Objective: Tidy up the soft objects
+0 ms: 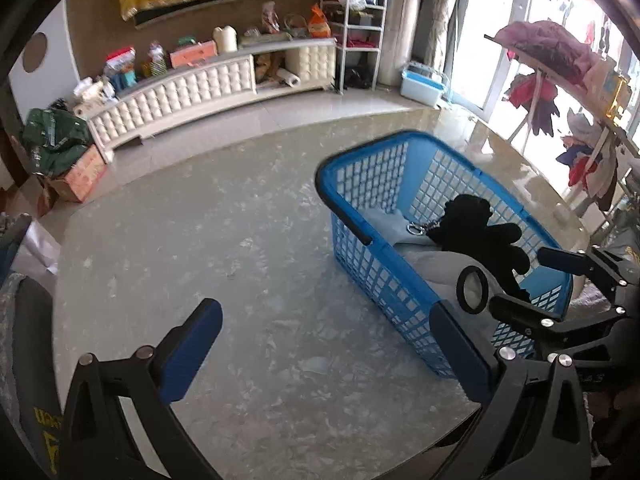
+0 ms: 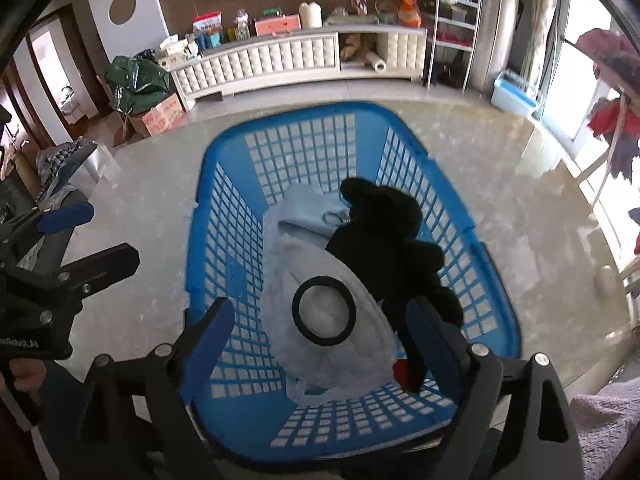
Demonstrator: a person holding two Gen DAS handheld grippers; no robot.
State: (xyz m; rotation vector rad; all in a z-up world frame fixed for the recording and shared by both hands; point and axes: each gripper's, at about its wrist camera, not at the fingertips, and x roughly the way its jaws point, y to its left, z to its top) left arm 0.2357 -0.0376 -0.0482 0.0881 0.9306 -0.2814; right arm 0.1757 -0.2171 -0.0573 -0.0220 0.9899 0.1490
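Because the black plush toy (image 2: 384, 240) already lies in the blue basket (image 2: 224, 208) on the pale one, the right tool (image 2: 320, 340) hangs released above; left tool (image 1: 328, 352) waits open over the tabletop (image 1: 200, 240).

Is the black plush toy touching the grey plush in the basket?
Touching. The right wrist view shows the black plush toy lying across the grey plush inside the blue basket.

The right gripper (image 2: 320, 336) hangs wide open over a blue basket (image 2: 256, 240) on the tabletop (image 2: 540, 220). Inside lie a black plush toy (image 2: 384, 232) and a pale grey plush (image 2: 320, 280) with a black ring.
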